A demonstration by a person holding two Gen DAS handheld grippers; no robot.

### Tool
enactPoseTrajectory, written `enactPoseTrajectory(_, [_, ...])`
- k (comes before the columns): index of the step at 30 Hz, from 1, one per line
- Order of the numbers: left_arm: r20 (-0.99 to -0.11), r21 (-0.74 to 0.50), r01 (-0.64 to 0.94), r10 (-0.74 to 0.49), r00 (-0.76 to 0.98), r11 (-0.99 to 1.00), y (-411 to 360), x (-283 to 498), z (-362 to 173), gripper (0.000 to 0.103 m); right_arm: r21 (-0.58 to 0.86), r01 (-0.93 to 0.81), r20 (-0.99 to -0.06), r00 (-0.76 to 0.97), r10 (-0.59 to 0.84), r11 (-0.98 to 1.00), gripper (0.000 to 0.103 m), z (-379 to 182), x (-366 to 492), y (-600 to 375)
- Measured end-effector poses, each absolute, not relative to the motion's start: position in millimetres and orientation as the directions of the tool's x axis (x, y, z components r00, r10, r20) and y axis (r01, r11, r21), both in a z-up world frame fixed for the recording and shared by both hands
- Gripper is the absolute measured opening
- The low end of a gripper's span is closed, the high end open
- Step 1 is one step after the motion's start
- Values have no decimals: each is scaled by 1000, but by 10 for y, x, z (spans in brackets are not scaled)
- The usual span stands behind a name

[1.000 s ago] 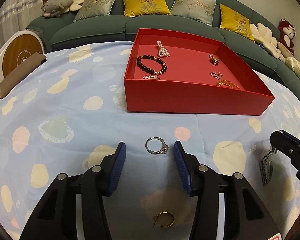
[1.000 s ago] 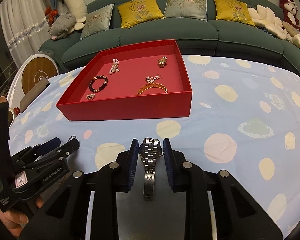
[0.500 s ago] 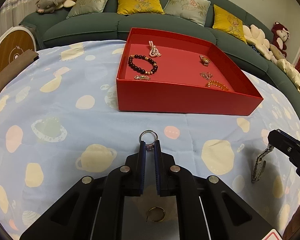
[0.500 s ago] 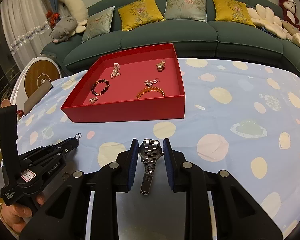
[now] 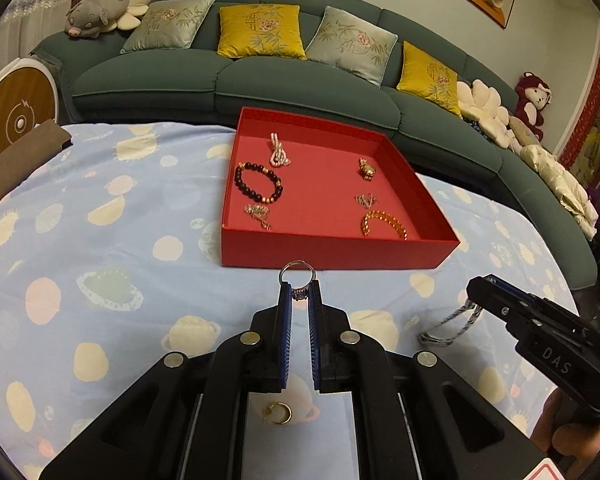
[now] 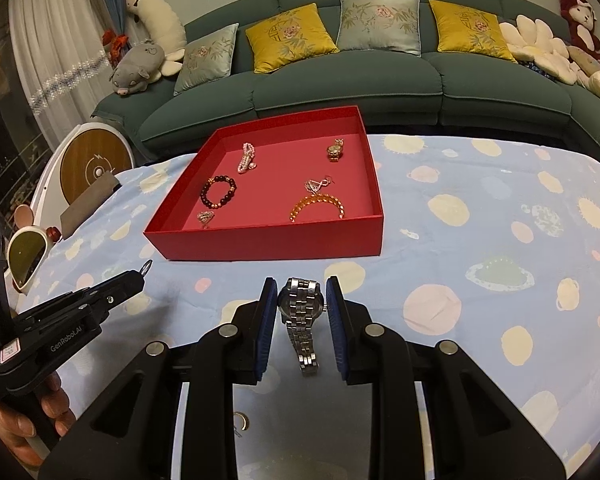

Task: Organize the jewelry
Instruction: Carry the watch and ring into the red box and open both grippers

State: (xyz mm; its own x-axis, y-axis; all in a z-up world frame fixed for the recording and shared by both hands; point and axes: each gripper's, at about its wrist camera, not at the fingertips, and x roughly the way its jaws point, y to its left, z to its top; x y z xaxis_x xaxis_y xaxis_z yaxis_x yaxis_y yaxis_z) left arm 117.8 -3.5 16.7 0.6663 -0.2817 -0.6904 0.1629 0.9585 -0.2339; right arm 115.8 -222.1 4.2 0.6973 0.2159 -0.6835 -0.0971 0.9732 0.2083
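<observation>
The left gripper [image 5: 299, 294] has just closed its blue-padded jaws on a thin silver ring with a small stone setting [image 5: 298, 276]. A second ago the ring lay flat on the pale blue tablecloth with cream and pink spots [image 5: 100, 248], between spread jaws. Now the pads pinch its setting, and the band stands up above the fingertips, lifted clear of the cloth.

The right gripper [image 6: 302, 300] holds a silver metal link watch [image 6: 302, 312] as before, its jaws pressed on the sides of the case and the strap hanging below.

At twelve o'clock from both grippers, near on the cloth, sits the shallow square red cardboard tray [image 5: 332, 254]. It already holds a dark bead bracelet [image 5: 258, 188], a pink pearl strand [image 5: 278, 152], an amber bead bracelet [image 5: 382, 222] and a few small charms.

At six o'clock from the left fingertips, a small gold hoop earring [image 5: 278, 414] lies on the cloth.

Both hands are now loaded, so the likely next step is to carry ring and watch forward over the tray's near wall; the hoop remains to be collected.
</observation>
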Motion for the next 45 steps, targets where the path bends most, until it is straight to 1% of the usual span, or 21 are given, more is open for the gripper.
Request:
enactPoseTrajectory(2, [-672, -235, 174, -289, 682, 956, -43, 1203, 303, 6, 207, -110, -672, 707, 223, 972, 23, 132, 1179, -2199])
enactPoseTrajectory(3, [-663, -238, 177, -293, 689, 955, -45, 1224, 367, 6, 205, -117, -664, 713, 225, 972, 18, 188, 1196, -2190])
enactPoseTrajectory(4, [-657, -241, 180, -297, 693, 954, -50, 1263, 431, 6, 203, -126, -657, 718, 230, 971, 4, 245, 1220, -2183])
enactPoseTrajectory(8, [-649, -224, 181, -286, 705, 957, -42, 1444, 581, 6, 186, -146, -619, 751, 231, 972, 4, 506, 1365, -2177])
enactPoseTrajectory(11, [-640, -259, 156, -290, 711, 953, 66, 1511, 617, 6, 210, -136, -605, 760, 237, 968, 4, 609, 1472, -2250])
enactPoseTrajectory(13, [-641, -236, 158, -275, 717, 959, 83, 1493, 599, 6, 218, -154, -631, 731, 260, 964, 7, 568, 1497, -2264])
enactPoseTrajectory(14, [-643, -220, 162, -267, 718, 962, 78, 1476, 587, 6, 204, -159, -647, 719, 254, 966, 14, 509, 1491, -2251])
enactPoseTrajectory(15, [-646, -215, 163, -266, 716, 963, 80, 1460, 570, 6, 190, -160, -664, 706, 247, 969, 23, 423, 1480, -2239])
enactPoseTrajectory(16, [-649, -225, 162, -271, 711, 961, 89, 1445, 552, 6, 176, -155, -684, 691, 234, 972, 44, 320, 1480, -2225])
enactPoseTrajectory(17, [-653, -236, 161, -279, 704, 958, 96, 1433, 536, 6, 167, -151, -707, 670, 225, 974, 55, 194, 1486, -2203])
enactPoseTrajectory(20, [-666, -240, 166, -287, 689, 956, 73, 1380, 481, 6, 151, -164, -772, 596, 220, 975, 55, -148, 1519, -2103])
enactPoseTrajectory(22, [-670, -235, 176, -291, 683, 956, 42, 1341, 450, 6, 137, -179, -796, 565, 216, 974, 55, -305, 1507, -2020])
enactPoseTrajectory(24, [-676, -227, 183, -290, 677, 956, 19, 1331, 420, 6, 93, -202, -807, 558, 193, 975, 53, -414, 1492, -1924])
enactPoseTrajectory(25, [-679, -226, 188, -293, 673, 956, 4, 1324, 403, 6, 75, -208, -811, 556, 181, 975, 49, -455, 1491, -1891])
enactPoseTrajectory(26, [-683, -226, 192, -295, 668, 955, -11, 1321, 384, 6, 71, -214, -816, 549, 180, 974, 42, -497, 1496, -1872])
enactPoseTrajectory(27, [-687, -225, 195, -297, 663, 955, -25, 1315, 368, 7, 69, -212, -822, 542, 176, 975, 39, -531, 1505, -1866])
enactPoseTrajectory(30, [-694, -219, 207, -302, 654, 953, -58, 1303, 334, 7, 49, -202, -822, 548, 154, 978, 26, -553, 1520, -1888])
enactPoseTrajectory(31, [-695, -218, 210, -303, 652, 953, -66, 1301, 327, 7, 54, -200, -822, 547, 157, 978, 20, -549, 1529, -1900])
enactPoseTrajectory(33, [-696, -221, 213, -307, 649, 952, -67, 1303, 319, 7, 70, -191, -821, 546, 166, 979, 18, -539, 1540, -1931])
enactPoseTrajectory(38, [-692, -240, 209, -318, 648, 948, -30, 1331, 346, 7, 78, -196, -799, 574, 179, 978, 17, -428, 1513, -1916])
enactPoseTrajectory(45, [-661, -276, 212, -345, 666, 937, 46, 1485, 577, 7, 131, -205, -710, 663, 236, 970, 17, 112, 1490, -1982])
